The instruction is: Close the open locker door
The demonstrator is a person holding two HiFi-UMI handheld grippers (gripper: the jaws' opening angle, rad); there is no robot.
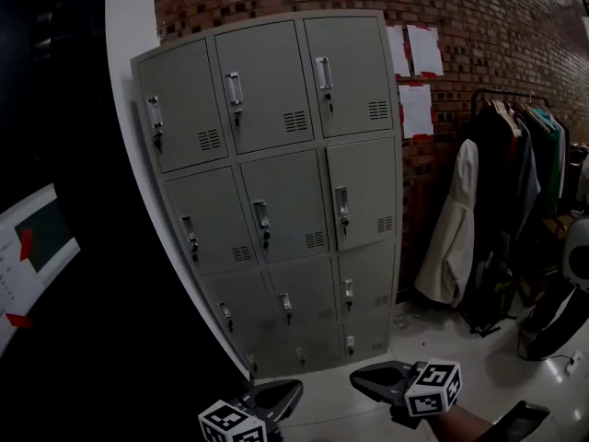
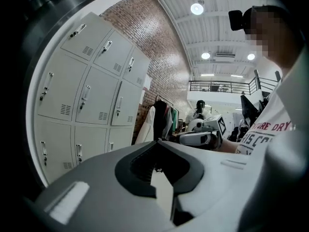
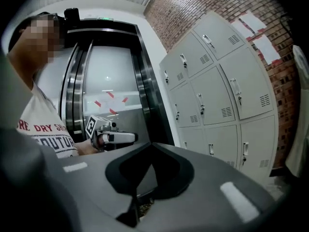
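Note:
A grey bank of lockers (image 1: 276, 182) stands against the brick wall, three columns wide. Every door I can see lies flush with the frame, each with a handle and a key lock. The same lockers (image 2: 82, 91) show in the left gripper view and again as the lockers (image 3: 217, 91) in the right gripper view, also flush. My left gripper (image 1: 294, 389) and right gripper (image 1: 357, 376) hang low in front of the bottom row, well apart from the doors. Both are shut with nothing between the jaws: left gripper (image 2: 155, 142), right gripper (image 3: 152, 144).
A clothes rack (image 1: 506, 191) with dark coats and a white garment stands to the right of the lockers. Paper sheets (image 1: 416, 72) hang on the brick wall. A white pillar (image 1: 129, 109) and a dark doorway lie to the left. A person's torso fills the sides of both gripper views.

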